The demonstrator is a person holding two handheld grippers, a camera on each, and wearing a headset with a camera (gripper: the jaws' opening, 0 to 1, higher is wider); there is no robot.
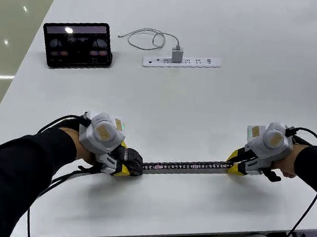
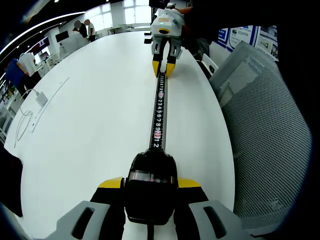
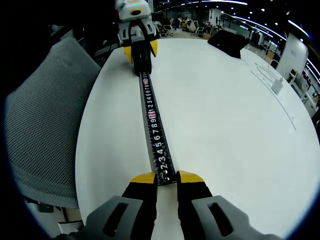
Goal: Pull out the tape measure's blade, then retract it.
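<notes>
clamping the tape measure case [image 2: 151,192], left gripper [image 1: 124,163], right gripper [image 3: 165,178] pinched on the extended blade [image 3: 152,125], white table [image 1: 203,105] beneath

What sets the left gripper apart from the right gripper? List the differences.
The left gripper clamps the black tape measure case; the right gripper pinches the end of the blade. The left gripper's fingers stand wide apart around the case; the right gripper's fingers are nearly together. Both have yellow fingertips and sit low over the table.
</notes>
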